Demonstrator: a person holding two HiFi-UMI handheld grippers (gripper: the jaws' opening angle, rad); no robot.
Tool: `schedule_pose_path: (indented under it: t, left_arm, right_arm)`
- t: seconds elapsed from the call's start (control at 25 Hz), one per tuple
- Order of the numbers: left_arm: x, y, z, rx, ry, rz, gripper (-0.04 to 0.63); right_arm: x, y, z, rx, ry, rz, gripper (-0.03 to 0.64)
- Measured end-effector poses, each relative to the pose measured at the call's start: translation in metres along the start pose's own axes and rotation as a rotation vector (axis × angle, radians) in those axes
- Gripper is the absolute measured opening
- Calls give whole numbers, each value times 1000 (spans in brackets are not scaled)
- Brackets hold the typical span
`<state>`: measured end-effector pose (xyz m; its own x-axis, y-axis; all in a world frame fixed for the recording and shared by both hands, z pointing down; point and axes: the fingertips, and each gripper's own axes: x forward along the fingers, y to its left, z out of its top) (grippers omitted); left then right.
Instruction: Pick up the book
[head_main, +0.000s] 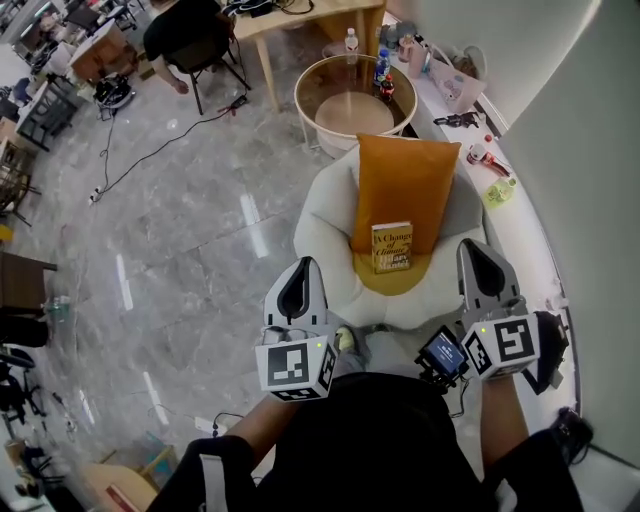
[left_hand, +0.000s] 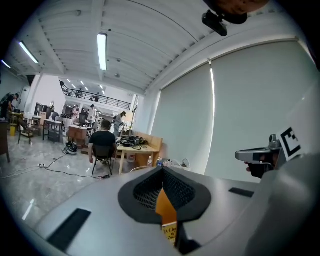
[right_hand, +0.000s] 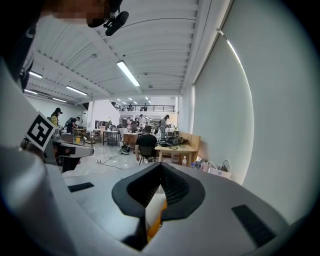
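The book (head_main: 391, 247) stands upright ahead, midway between the left gripper (head_main: 300, 275) and right gripper (head_main: 480, 258), both clenched empty.

Book (head_main: 391, 247) against cushion (head_main: 405, 180) (on chair (head_main: 325, 232))

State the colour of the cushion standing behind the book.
Orange; the cushion behind the book shows best in the head view.
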<state>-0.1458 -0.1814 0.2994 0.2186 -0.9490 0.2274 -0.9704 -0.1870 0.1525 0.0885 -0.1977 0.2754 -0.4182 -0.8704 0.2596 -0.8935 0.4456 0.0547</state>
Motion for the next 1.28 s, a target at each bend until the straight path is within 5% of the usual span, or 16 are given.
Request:
schedule_pose_path:
  t: [0.8, 1.28]
  left_arm:
    - [58, -29, -23, 69, 94, 118, 12]
    - [104, -32, -76, 85, 197, 127, 12]
  right_arm:
    - [89, -92, -68, -91, 199, 314, 15]
    - [162, -87, -145, -188, 340, 496, 80]
